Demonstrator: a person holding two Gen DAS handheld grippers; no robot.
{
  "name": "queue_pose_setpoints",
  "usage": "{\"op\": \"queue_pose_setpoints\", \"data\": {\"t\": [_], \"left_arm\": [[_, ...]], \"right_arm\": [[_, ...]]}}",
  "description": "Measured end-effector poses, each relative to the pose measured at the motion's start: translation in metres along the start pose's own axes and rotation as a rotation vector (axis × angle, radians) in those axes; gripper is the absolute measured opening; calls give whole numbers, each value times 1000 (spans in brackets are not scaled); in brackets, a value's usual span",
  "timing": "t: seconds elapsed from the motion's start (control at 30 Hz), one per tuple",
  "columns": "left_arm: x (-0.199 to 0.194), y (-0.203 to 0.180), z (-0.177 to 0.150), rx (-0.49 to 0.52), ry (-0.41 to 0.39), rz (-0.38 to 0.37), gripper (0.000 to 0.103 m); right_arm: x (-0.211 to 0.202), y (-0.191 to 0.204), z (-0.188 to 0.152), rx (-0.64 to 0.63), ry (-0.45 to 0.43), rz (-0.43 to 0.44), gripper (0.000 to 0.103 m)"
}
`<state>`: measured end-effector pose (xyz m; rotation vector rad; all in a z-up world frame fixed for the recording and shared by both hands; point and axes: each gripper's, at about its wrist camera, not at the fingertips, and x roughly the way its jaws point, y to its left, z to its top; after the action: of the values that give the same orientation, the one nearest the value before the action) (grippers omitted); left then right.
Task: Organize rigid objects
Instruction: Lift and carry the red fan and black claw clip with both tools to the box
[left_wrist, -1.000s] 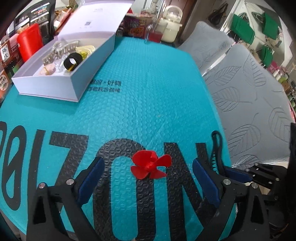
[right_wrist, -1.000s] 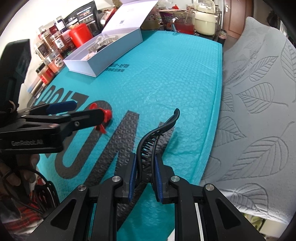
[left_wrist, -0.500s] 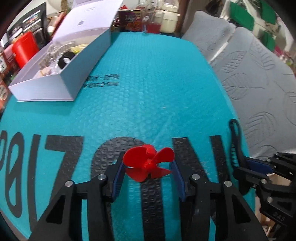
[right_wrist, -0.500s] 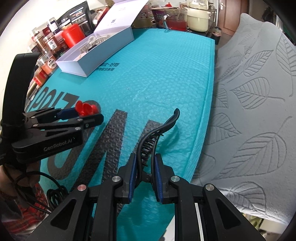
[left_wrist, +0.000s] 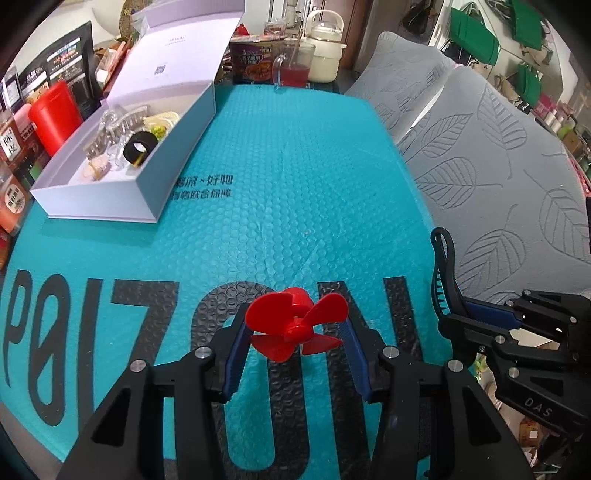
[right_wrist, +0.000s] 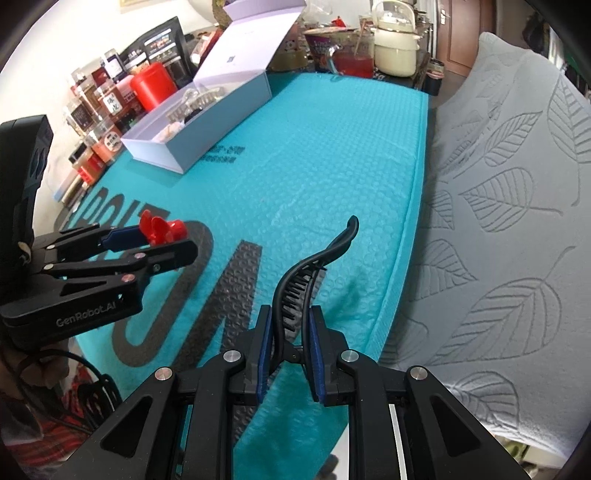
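Two claws loaded: left claw (left_wrist: 295, 334) pinches red propeller (left_wrist: 297, 323), clear of the teal bubble mailer (left_wrist: 295, 166) on the worktop; right claw (right_wrist: 290, 354) clamps black hair clip (right_wrist: 314, 266) just above the mailer's right edge. Step: pickup done, carry pending. Next: move both up-left to the open white box (left_wrist: 177, 155), well apart, and drop among the clips already inside.

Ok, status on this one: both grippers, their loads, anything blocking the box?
Left gripper shut on red propeller. Right gripper shut on black hair clip. White box open, mat between bare.
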<state>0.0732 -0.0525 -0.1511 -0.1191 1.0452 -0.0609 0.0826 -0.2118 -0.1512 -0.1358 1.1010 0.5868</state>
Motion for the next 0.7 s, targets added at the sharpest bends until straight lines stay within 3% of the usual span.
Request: {"op": "queue_pose_setpoints", "data": {"t": [0.7], "left_arm": [[-106,3,-9,-74,-120,82,47]], "right_arm": [[-66,48,14,-149,-63,150,19]]}}
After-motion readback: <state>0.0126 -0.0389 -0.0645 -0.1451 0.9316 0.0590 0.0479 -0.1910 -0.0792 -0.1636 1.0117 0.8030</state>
